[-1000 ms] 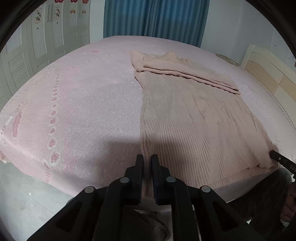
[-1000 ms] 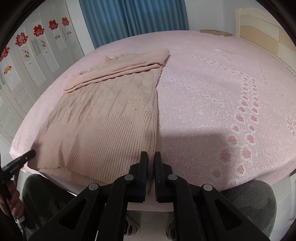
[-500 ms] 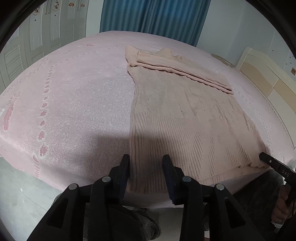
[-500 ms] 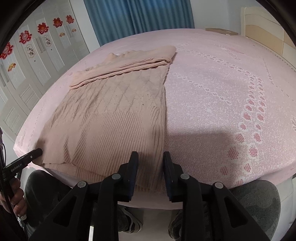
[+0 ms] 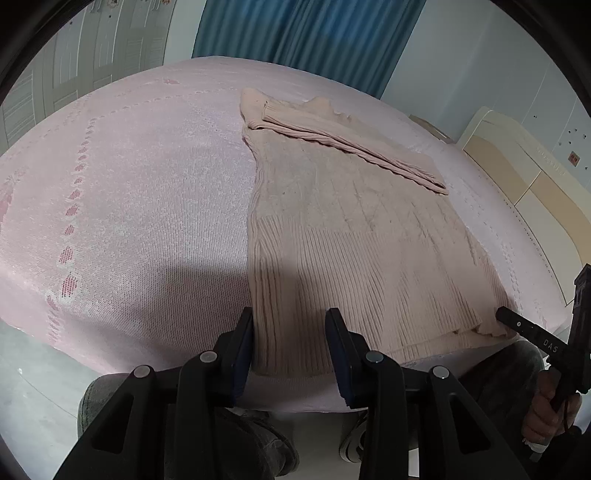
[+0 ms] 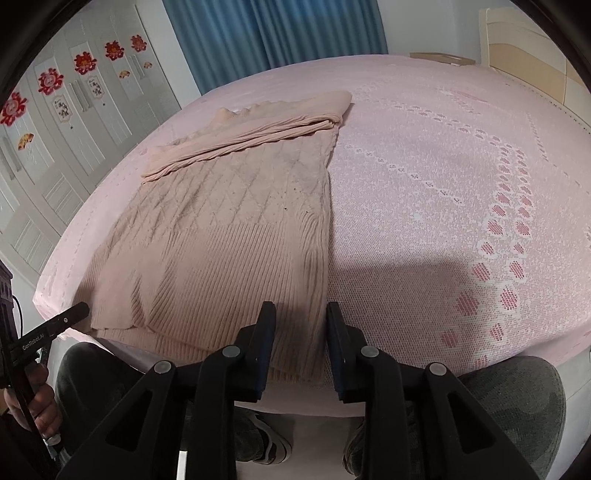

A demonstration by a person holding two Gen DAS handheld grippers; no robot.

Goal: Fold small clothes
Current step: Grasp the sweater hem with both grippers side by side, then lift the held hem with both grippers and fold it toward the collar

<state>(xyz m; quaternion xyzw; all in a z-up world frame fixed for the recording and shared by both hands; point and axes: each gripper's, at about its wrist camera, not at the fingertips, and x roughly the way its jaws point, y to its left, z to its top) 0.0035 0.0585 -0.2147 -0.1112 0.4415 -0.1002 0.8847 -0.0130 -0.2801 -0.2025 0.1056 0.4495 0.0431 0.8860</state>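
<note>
Garment: we see a beige knit sweater lying flat on the pink bedspread, its ribbed hem at the near edge of the bed and its collar at the far end.
Sleeves: a folded sleeve lies across the upper chest, running from one side seam to the other; in the right wrist view the same band shows as several stacked ridges.
Knit pattern: we note diamond cabling on the upper body and vertical ribbing on the lower part.
Left gripper: the left gripper hangs over the hem corner at the sweater's side edge. Its jaws stand apart, with the hem seen in the gap between them; the pads do not press on the cloth.
Right gripper: the right gripper sits over the opposite hem corner, jaws likewise parted, cloth showing in the gap, nothing pinched.
Cross-view: from the left wrist camera we see the tip of the right gripper at the far hem corner, with a hand on its handle.
Surroundings: blue curtain behind the bed, white wardrobe doors with red paper decorations, a cream headboard.
Person: legs in dark trousers and sneakers show below the bed edge.
</note>
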